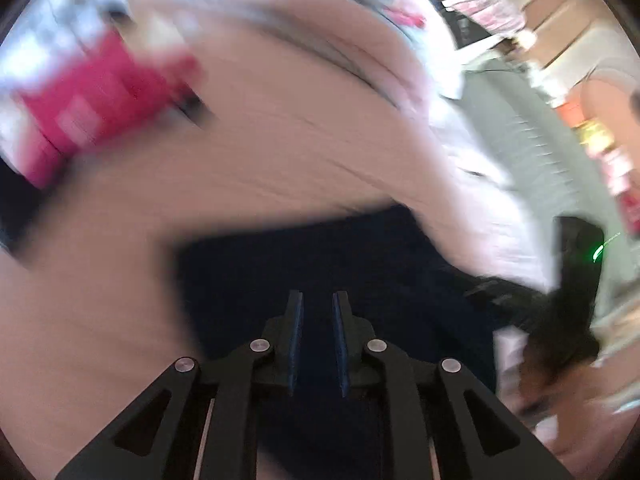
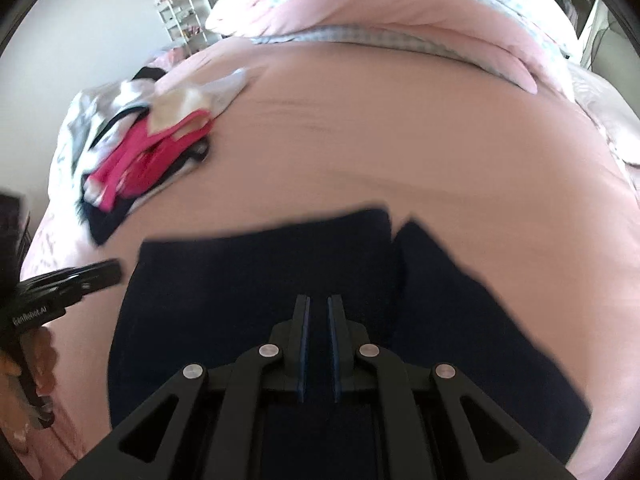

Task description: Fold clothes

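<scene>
1. Dark navy garment (image 2: 256, 280): spread flat on the pink bedsheet (image 2: 360, 128), directly beneath and ahead of the right gripper's jaws; a 2nd navy panel lies just right of those jaws, parted from the main piece by a narrow slit.
2. Right gripper (image 2: 318, 304): jaws clenched to a thin gap, nothing visibly between the blue pads; poised over the garment.
3. Left gripper (image 1: 318, 300): jaws nearly closed, a slim gap showing, no cloth seen pinched (view heavily blurred); the navy garment (image 1: 320, 248) lies under and ahead of them; in the right wrist view its black body bears white lettering, apparently "GenRobot.AI".
4. Clothes pile (image 2: 152, 140): pink, white and dark items, well ahead and left of the right jaws.
5. Folded duvet (image 2: 400, 20): pink with blue check, far ahead of the jaws.
</scene>
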`<control>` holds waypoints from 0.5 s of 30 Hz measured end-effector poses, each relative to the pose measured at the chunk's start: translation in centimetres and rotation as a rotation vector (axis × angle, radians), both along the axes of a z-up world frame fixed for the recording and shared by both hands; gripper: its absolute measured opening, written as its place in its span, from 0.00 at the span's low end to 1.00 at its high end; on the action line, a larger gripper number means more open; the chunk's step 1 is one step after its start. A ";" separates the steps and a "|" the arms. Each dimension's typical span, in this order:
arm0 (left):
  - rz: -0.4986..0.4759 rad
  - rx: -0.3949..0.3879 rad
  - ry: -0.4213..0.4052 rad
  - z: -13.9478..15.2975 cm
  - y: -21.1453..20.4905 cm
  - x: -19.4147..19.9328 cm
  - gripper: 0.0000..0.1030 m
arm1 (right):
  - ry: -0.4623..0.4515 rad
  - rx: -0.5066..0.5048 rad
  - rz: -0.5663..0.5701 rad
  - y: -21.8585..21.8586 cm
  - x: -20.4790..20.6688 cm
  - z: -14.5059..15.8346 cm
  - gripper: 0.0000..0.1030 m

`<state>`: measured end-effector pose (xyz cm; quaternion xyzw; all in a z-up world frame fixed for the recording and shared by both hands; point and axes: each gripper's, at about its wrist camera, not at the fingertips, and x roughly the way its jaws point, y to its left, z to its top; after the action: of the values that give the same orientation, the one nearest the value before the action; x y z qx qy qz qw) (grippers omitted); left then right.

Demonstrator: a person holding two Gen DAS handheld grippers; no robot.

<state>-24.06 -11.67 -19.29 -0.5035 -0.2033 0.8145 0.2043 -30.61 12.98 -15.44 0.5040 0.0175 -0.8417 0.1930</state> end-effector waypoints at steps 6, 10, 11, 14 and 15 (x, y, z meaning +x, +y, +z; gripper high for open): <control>-0.091 -0.405 -0.034 -1.7 4.5 2.8 0.12 | -0.105 0.108 -0.080 3.9 6.0 -3.8 0.08; -0.019 -0.443 -0.006 0.4 3.3 5.4 0.12 | -0.128 0.021 -0.115 8.1 9.3 -2.8 0.08; -0.021 -0.431 0.016 1.1 3.6 6.0 0.12 | -0.114 -0.002 -0.123 9.0 10.2 -2.0 0.08; -0.078 -0.344 0.076 2.8 6.6 7.9 0.12 | -0.023 -0.037 -0.210 12.4 12.2 0.4 0.08; -0.111 -0.330 0.089 3.3 7.8 8.4 0.12 | -0.003 -0.030 -0.252 13.6 12.4 0.6 0.08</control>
<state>-15.69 -3.83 -16.03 -0.5042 -0.0294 0.8457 0.1722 -18.25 26.55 -14.79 0.5004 -0.0585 -0.8587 0.0934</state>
